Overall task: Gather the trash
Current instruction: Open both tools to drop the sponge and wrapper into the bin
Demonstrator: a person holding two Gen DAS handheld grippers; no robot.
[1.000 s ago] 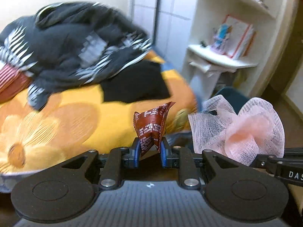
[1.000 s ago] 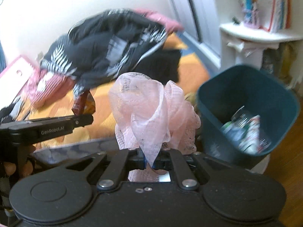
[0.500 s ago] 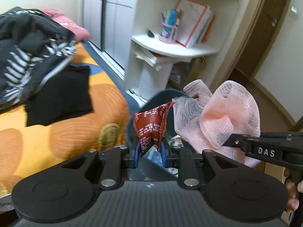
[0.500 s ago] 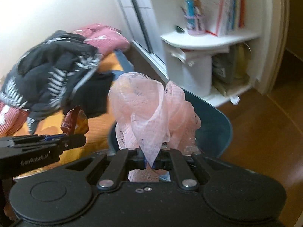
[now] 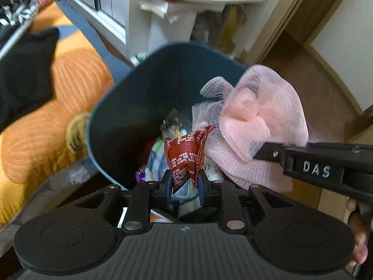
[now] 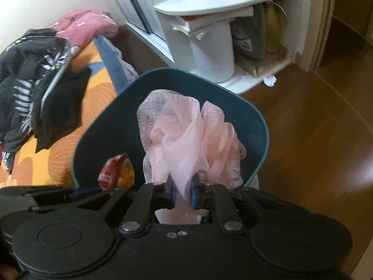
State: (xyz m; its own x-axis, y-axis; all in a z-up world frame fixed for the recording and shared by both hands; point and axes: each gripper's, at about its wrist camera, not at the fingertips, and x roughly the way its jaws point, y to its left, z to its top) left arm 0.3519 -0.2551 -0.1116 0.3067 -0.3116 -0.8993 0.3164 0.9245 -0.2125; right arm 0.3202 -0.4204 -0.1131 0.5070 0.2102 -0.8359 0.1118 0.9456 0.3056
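Left wrist view looks down into a dark teal plastic waste bin (image 5: 130,102), and both pieces of trash are held over its mouth so that a release should drop them straight in. The left gripper (image 5: 185,182) is clamped on a crumpled dark red foil snack wrapper with white print (image 5: 185,154), pinched low so that most of it stands above the pads. The right gripper (image 6: 182,192) has a bunched pink mesh net (image 6: 186,137) between its pads, and its jaws are opening, which I read as the start of the drop; the net has not yet fallen clear. Wrappers and clear plastic already lie at the bottom of the bin. Just beside the bin is a bed with an orange flowered cover (image 5: 53,107) and dark patterned clothes (image 6: 30,86); behind it stands a white corner shelf (image 6: 223,4). Nothing blocks the opening, though the two grippers sit close together above it.
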